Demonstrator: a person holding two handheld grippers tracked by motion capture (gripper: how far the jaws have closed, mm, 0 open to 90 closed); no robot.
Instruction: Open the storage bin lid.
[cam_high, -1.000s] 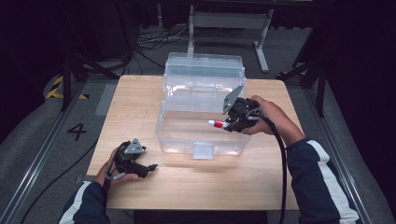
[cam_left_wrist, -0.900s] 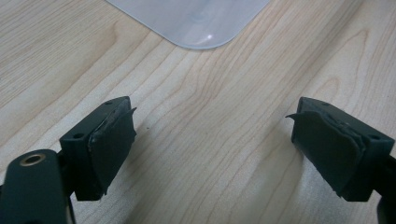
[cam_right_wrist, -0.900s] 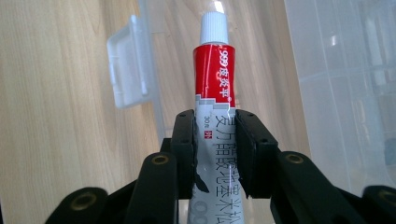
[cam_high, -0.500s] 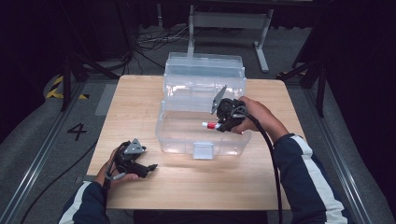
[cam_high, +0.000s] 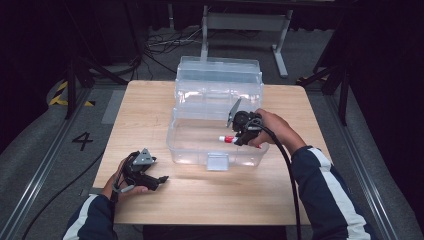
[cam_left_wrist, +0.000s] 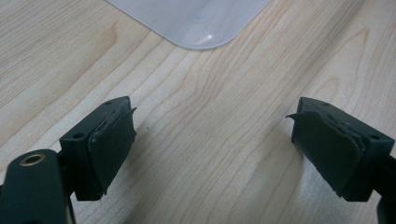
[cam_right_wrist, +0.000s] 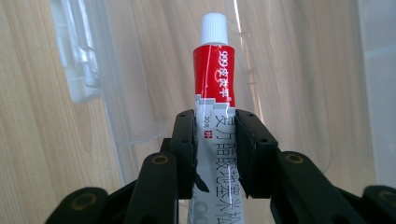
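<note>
Red-and-white ointment tube with a white cap (cam_right_wrist: 214, 70) held over the clear plastic lidded storage box (cam_high: 200, 145).
Right tool (cam_high: 239, 136) clamps the tube mid-body, cap toward 9 o'clock, probably above the box's interior; lower it flat before letting go. Left tool (cam_left_wrist: 212, 149) rests wide and empty on the wooden table (cam_high: 145, 105).

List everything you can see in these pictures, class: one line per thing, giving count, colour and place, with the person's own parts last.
Wooden table: one, pale wood, centre of the high view.
Clear plastic storage box with open lid: one, transparent, middle of the table.
Red-and-white ointment tube with white cap: one, held over the open box.
Number 4 floor marking: one, black, left of the table.
Metal frame legs: grey, on the floor behind the table.
Left tool: one, black, open, low over the table's near-left part.
Right tool: one, black, shut on the tube.
Sleeves: two, dark blue with white stripes, bottom edge.
</note>
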